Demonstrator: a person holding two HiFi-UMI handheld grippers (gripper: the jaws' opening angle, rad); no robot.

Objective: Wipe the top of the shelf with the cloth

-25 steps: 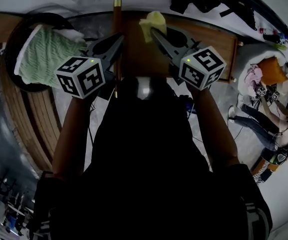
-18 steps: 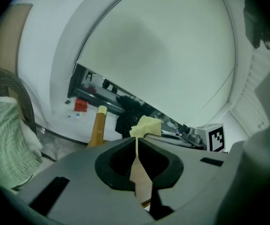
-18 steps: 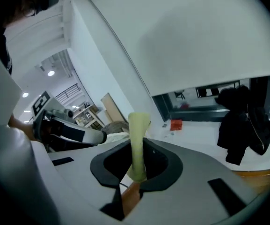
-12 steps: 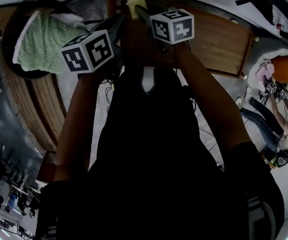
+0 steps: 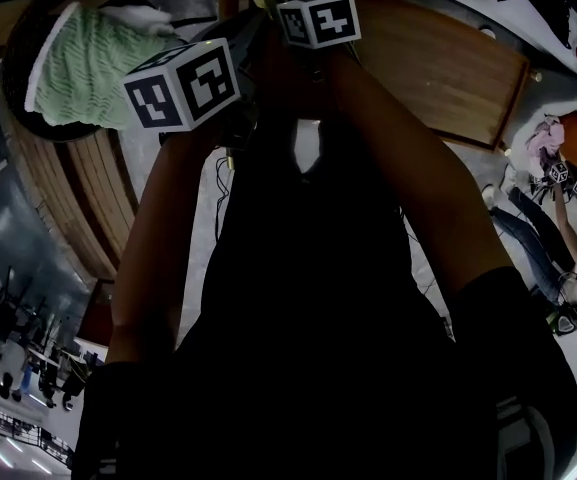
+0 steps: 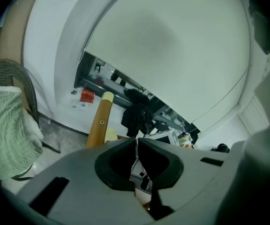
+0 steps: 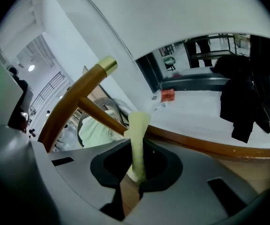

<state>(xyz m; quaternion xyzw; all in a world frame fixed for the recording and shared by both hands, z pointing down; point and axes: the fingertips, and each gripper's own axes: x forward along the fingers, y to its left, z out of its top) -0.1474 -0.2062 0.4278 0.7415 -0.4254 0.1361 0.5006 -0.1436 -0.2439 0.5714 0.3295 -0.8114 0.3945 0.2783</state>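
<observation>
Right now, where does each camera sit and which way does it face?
Head view: on the person's head, looking steeply down at the shelf; torso and both arms show.
Left gripper view: on the left gripper, along its shut, empty jaws, past a wooden post.
Right gripper view: on the right gripper, along jaws clamping the cloth, over the shelf.
Both gripper views share that post.

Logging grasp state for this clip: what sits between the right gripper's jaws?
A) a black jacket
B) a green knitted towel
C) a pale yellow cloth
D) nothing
C: in the right gripper view the right gripper has its jaws closed on the pale yellow cloth, which sticks up past them.
</observation>
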